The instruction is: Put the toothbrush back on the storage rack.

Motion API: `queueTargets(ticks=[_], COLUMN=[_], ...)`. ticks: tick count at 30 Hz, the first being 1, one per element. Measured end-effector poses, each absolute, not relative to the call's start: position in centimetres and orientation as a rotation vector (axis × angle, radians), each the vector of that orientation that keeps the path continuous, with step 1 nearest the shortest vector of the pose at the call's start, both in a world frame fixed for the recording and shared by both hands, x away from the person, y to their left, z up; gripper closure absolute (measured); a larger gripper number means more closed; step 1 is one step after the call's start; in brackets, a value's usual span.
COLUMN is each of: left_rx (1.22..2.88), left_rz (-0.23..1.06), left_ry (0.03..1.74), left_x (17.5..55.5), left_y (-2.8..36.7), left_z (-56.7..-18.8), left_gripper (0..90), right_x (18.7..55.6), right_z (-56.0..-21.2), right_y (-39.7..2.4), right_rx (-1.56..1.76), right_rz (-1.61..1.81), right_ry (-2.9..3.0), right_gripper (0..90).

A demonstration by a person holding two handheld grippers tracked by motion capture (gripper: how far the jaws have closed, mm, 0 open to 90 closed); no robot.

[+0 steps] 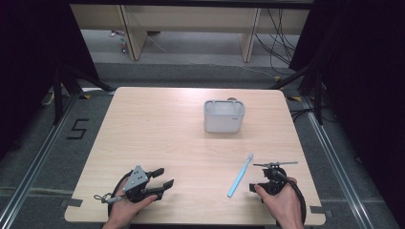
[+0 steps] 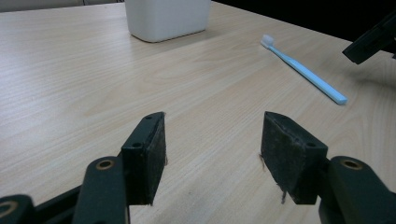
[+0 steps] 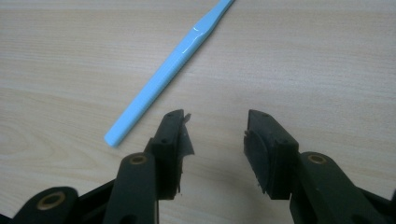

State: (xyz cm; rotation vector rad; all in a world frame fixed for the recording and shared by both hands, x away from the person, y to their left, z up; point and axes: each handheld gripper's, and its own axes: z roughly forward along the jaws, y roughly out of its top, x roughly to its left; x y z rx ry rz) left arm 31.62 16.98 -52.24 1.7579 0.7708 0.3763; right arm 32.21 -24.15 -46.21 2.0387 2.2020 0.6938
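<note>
- High view: you look forward and down from above your side onto the whole table (image 1: pixel 157 129).
- Left gripper view: you sit low over the tabletop, looking across toward the white container (image 2: pixel 166 18) and toothbrush (image 2: pixel 303 70).
- Right gripper view: you look steeply down, close to the wood.
- Shared: all three views take in the toothbrush.

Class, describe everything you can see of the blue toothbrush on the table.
The toothbrush is light blue, apparently plastic, with a slim straight handle narrowing to a neck and white bristles at the head. It lies flat on the wooden table, head pointing toward the white container, handle end near the right gripper. Nothing grips it.
</note>
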Motion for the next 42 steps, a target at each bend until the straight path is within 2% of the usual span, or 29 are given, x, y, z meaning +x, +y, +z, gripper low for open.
queueTargets(ticks=[3,14,19,29,32,35,40,42], left_rx=[1.766,1.782,1.781,1.778,1.777,1.780,1.776,1.774], left_rz=[0.380,0.372,0.371,0.361,0.360,0.361,0.360,0.360], left_ry=[0.765,0.776,0.778,0.787,0.788,0.784,0.789,0.787], left_x=[31.6,31.5,31.5,31.6,31.6,31.6,31.6,31.6], left_y=[16.9,16.8,16.8,16.8,16.9,16.8,16.9,16.9], left_z=[-52.2,-52.2,-52.2,-52.2,-52.2,-52.2,-52.2,-52.2], left_gripper=[39.0,37.8,37.7,37.6,37.6,37.6,37.4,37.4], right_x=[32.4,33.7,35.4,37.4,37.7,38.1,38.7,39.1], right_z=[-45.9,-44.9,-44.5,-44.3,-44.6,-44.7,-44.9,-44.5], right_y=[-23.6,-21.6,-21.0,-20.4,-20.8,-20.4,-20.7,-19.8], right_rx=[2.028,2.065,2.200,2.301,2.235,2.332,2.250,2.345], right_rz=[0.639,0.483,0.360,0.193,0.186,0.164,0.165,0.147], right_ry=[2.237,2.317,2.286,2.257,2.308,2.260,2.304,2.215], right_gripper=[54.6,53.4,51.7,53.1,53.5,53.1,52.5,52.4])
